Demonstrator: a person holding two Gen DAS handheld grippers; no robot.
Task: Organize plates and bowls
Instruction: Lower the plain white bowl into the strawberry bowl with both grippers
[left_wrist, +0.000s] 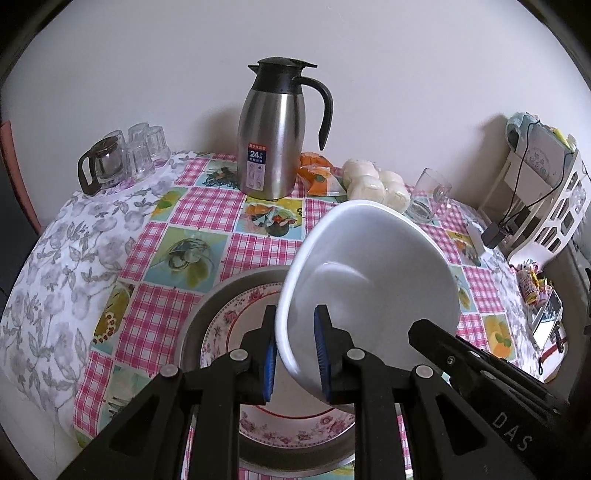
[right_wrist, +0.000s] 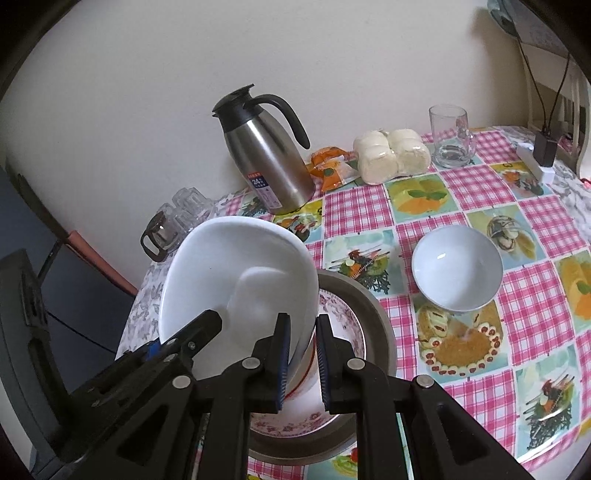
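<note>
Both grippers pinch the rim of one glossy white bowl (left_wrist: 373, 273), tilted at frame centre above a floral plate (left_wrist: 236, 328) in a metal pan (left_wrist: 207, 306): left gripper (left_wrist: 295, 354), right gripper (right_wrist: 301, 363) (jaws nearly closed).

A large bowl (left_wrist: 373, 280) is held tilted above a floral plate (left_wrist: 236, 332), which lies inside a metal pan (left_wrist: 207, 306) at the near edge of the tabletop (left_wrist: 207, 206). The left tongs (left_wrist: 295, 354) clamp one side of its rim and the right tongs (right_wrist: 301, 363) clamp the opposite side. To the right of the pan a small bowl (right_wrist: 457, 267) stands on the tabletop, apart from it. Behind the pan, against the wall, stands a thermal jug (left_wrist: 275, 129). Right of the jug lie snack packets (left_wrist: 319, 173), then wrapped buns (left_wrist: 373, 181), then a glass mug (left_wrist: 430, 195). At the far left corner a glass teapot (left_wrist: 101, 164) stands just beside a cluster of tumblers (left_wrist: 146, 146).
</note>
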